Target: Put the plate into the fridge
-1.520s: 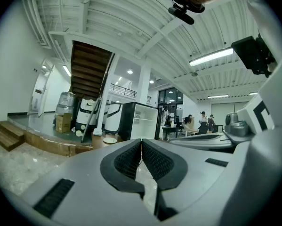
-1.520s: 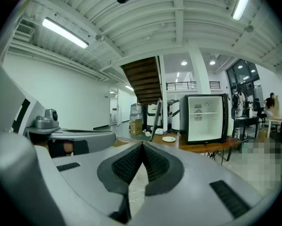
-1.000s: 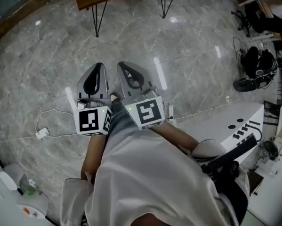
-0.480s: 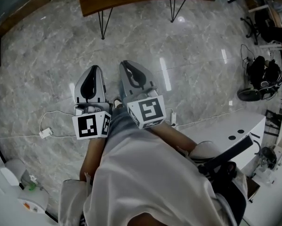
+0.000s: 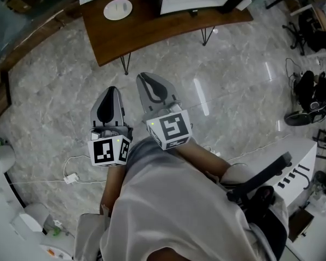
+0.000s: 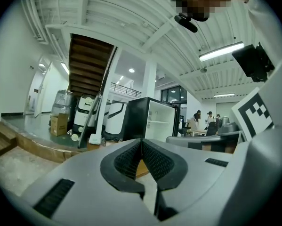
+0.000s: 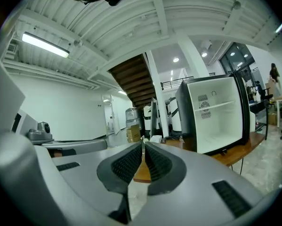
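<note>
Jaws of left gripper (image 5: pixel 111 94) and right gripper (image 5: pixel 147 80) fully together, nothing held. The plate (image 5: pixel 118 8) sits on table (image 5: pixel 152 34), well ahead of left gripper. The fridge (image 7: pixel 216 119) stands open ahead-right of right gripper. Risk: reaching in with jaws still closed could shove plate off the edge.

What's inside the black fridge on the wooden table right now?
The black fridge stands open: white lining, one white shelf, printed labels on the back wall, nothing else showing. Its near side wall covers the inside's left edge.
</note>
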